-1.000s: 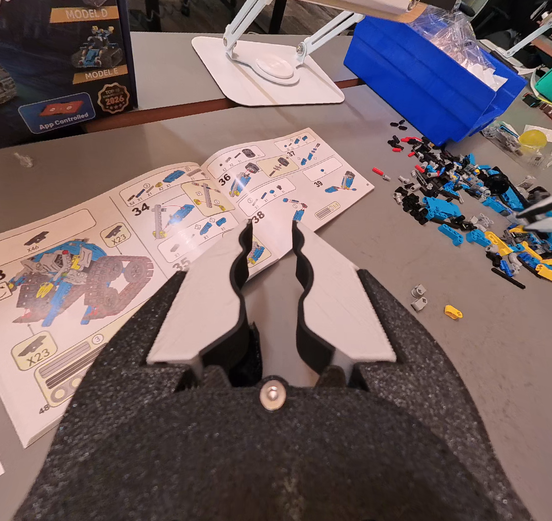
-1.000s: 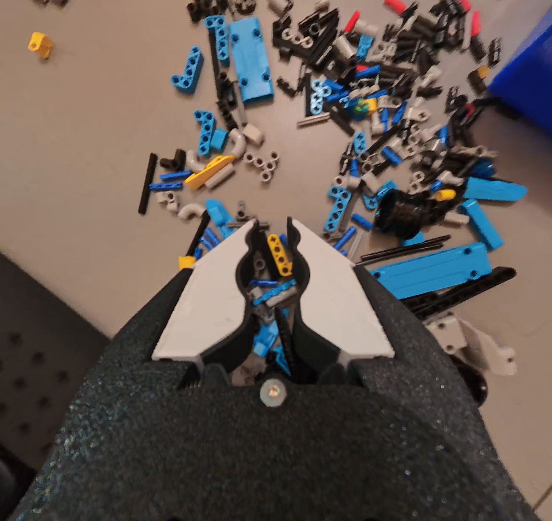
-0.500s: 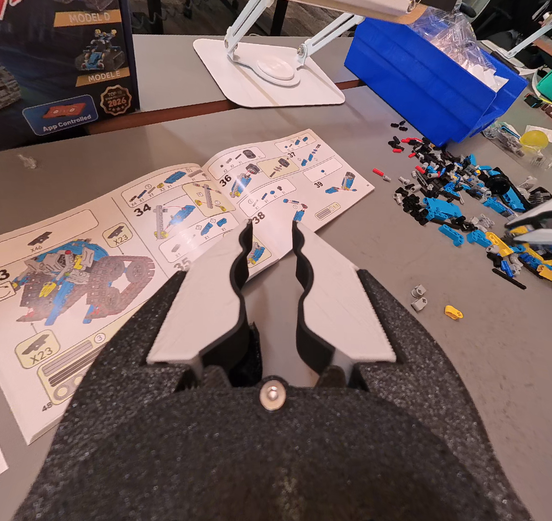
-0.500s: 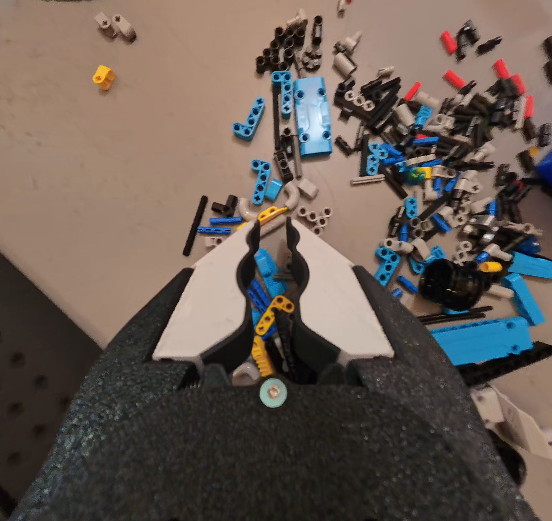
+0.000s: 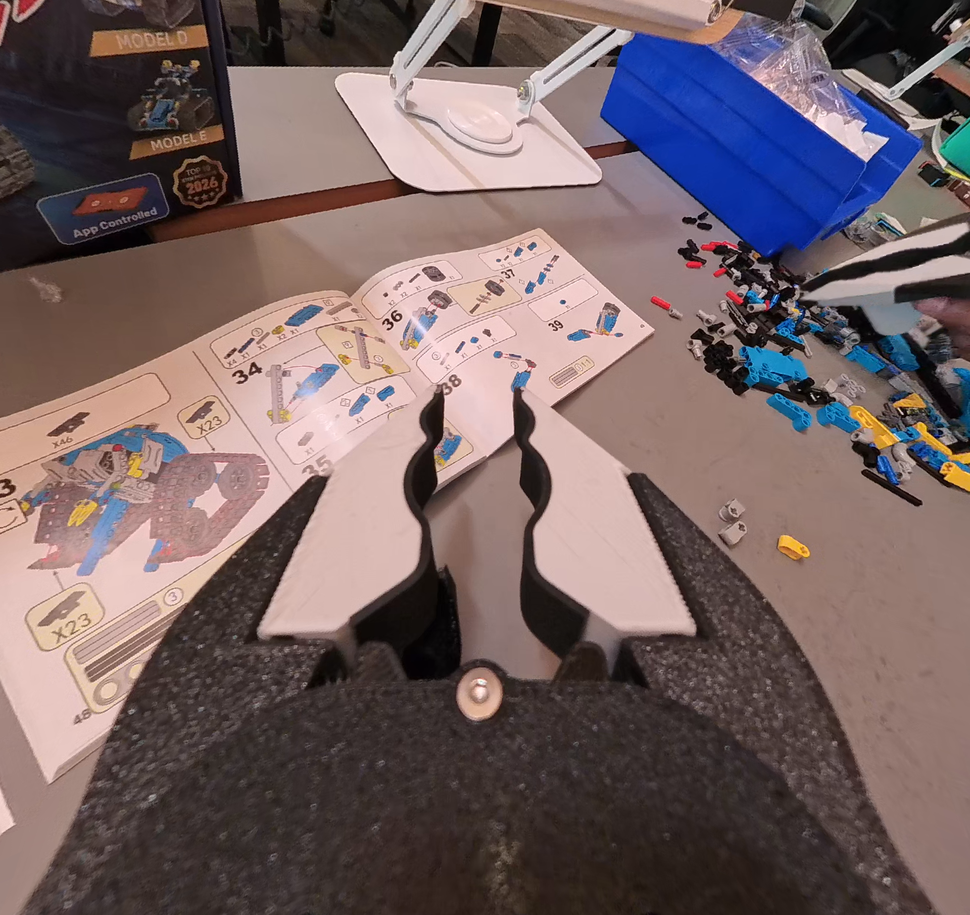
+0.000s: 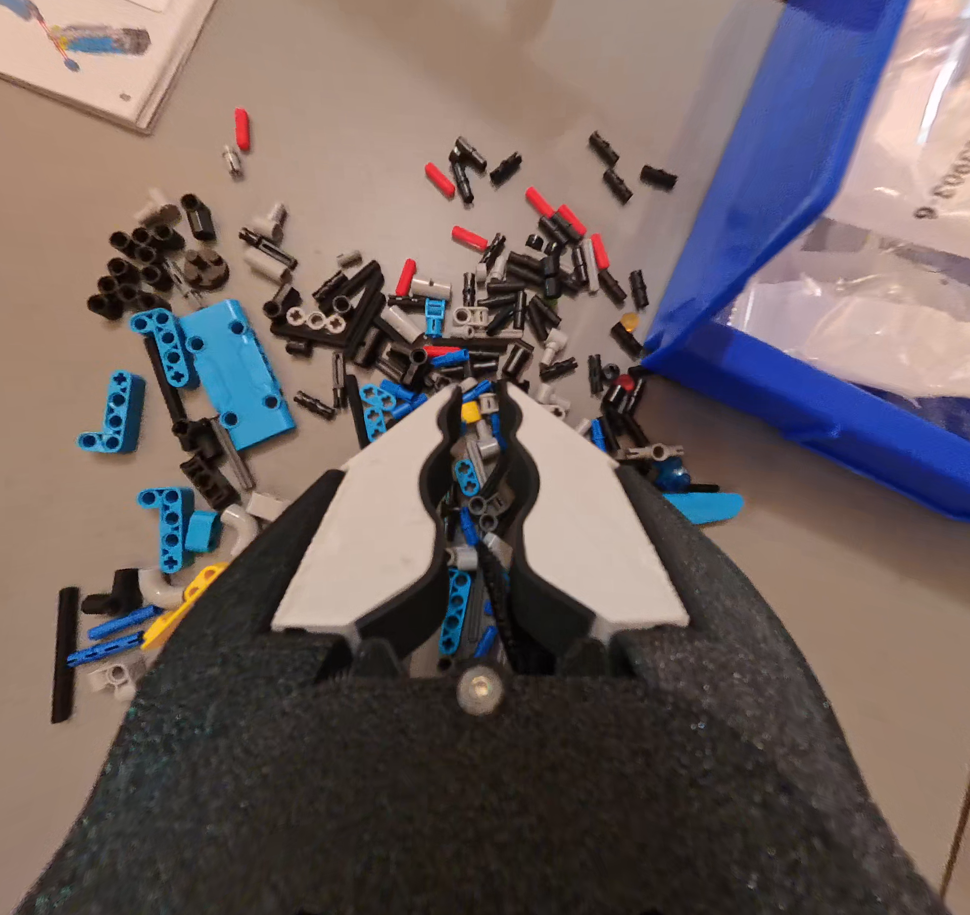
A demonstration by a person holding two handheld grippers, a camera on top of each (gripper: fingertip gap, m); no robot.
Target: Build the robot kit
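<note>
Grey table (image 5: pixel 682 470), left tool (image 5: pixel 475 391) apart over booklet (image 5: pixel 472 323); right tool (image 6: pixel 480 391) apart above brick pile (image 6: pixel 420 312)

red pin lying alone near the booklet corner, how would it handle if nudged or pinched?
The red pin looks round and smooth, so a sideways nudge would probably roll it across the flat table. It is tiny plastic, likely light and stiff. The right tool, open over the parts pile, may find it slippery.

It looks like an office or hobby workspace: a grey tabletop (image 5: pixel 682 470) with an open instruction booklet (image 5: pixel 315 365), loose building-toy parts (image 6: pixel 367 312), a blue bin (image 5: pixel 735 145) and office chairs behind.
</note>
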